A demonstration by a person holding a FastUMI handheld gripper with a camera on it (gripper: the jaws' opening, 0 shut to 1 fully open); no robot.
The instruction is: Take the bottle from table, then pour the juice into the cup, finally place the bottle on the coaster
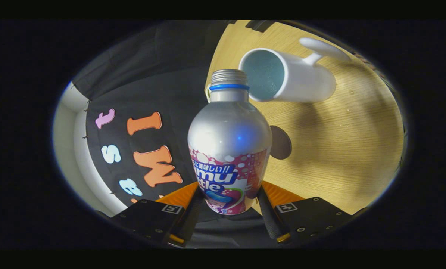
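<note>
So the gripper (228, 207) has its two fingers (193, 213) clamped on the lower body of a silver metal bottle with a pink and white printed label, a blue ring at the neck and a bare threaded mouth with no cap (228, 145). One finger presses each side of the label, so the bottle is properly pinched between them and sits well off the table.

The whole scene looks rolled sideways in the gripper view, which means the bottle is tipped over rather than upright. Its open mouth points at a white ceramic cup with a curved handle (293, 76), standing on a light wood-grain table (342, 149). The bottle's threaded top overlaps the cup's rim in this view, right at the edge of the opening; whether they actually touch, I can't tell. The inside of the cup looks pale bluish, and I can't make out any liquid level or a stream coming out.

There's also a dark round flat coaster (281, 142) lying on the table, partly hidden behind the bottle's shoulder, a bit apart from the cup. Beyond the table edge is the black cloth wall (170, 74) of the booth.
</note>
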